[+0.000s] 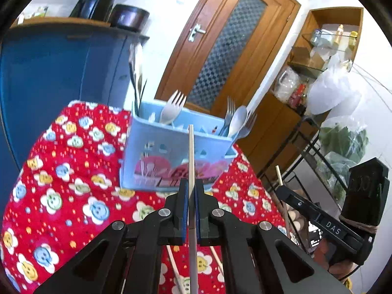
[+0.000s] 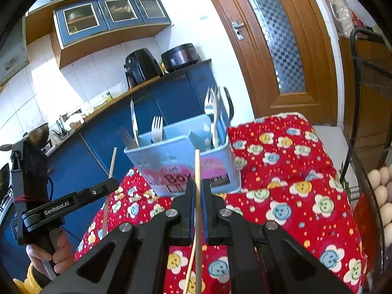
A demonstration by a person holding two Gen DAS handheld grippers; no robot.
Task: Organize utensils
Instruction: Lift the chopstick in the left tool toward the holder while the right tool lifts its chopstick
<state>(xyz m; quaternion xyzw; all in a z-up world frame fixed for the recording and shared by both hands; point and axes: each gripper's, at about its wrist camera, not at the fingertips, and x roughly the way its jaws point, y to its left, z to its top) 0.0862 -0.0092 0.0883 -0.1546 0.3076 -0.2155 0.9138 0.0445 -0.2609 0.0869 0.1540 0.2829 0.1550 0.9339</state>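
A light blue utensil box (image 1: 176, 156) stands on a red flowered cloth (image 1: 73, 183), with forks and a spoon upright in it. My left gripper (image 1: 191, 188) is shut on a pale chopstick (image 1: 191, 152) that points up just in front of the box. My right gripper (image 2: 198, 191) is shut on a second chopstick (image 2: 197, 166), also held upright close before the box (image 2: 181, 161). Each gripper shows in the other's view: the right one (image 1: 318, 215) at the right, the left one (image 2: 73, 198) at the left with its chopstick (image 2: 111, 169).
A blue cabinet (image 1: 49, 78) with black appliances stands behind the table. A wooden door (image 1: 225, 49) is at the back. A metal rack (image 1: 318, 147) with bags and shelves is at the right. A bowl of eggs (image 2: 382, 188) sits at the table's right edge.
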